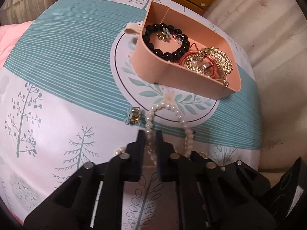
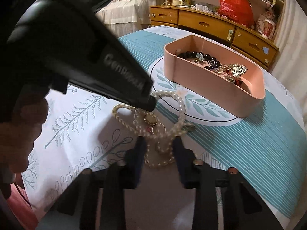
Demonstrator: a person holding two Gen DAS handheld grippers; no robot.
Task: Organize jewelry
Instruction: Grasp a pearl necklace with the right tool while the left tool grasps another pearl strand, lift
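Two grippers work on one pearl necklace (image 1: pixel 153 115) lying on the tablecloth (image 1: pixel 67 57) near the pink tray (image 1: pixel 153 67): left gripper (image 1: pixel 150 140) pinches a strand, right gripper (image 2: pixel 159 143) straddles it, pads not clearly touching.

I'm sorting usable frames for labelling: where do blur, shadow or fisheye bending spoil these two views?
Left wrist view: sharp on the pink plastic organiser tray; its walls and the tree-printed bedspread bow with the lens, and the corners go black. Right wrist view: the other black gripper body looms soft and dark at upper left, shading the white pearl necklace, and the near claw fingers are blurred.
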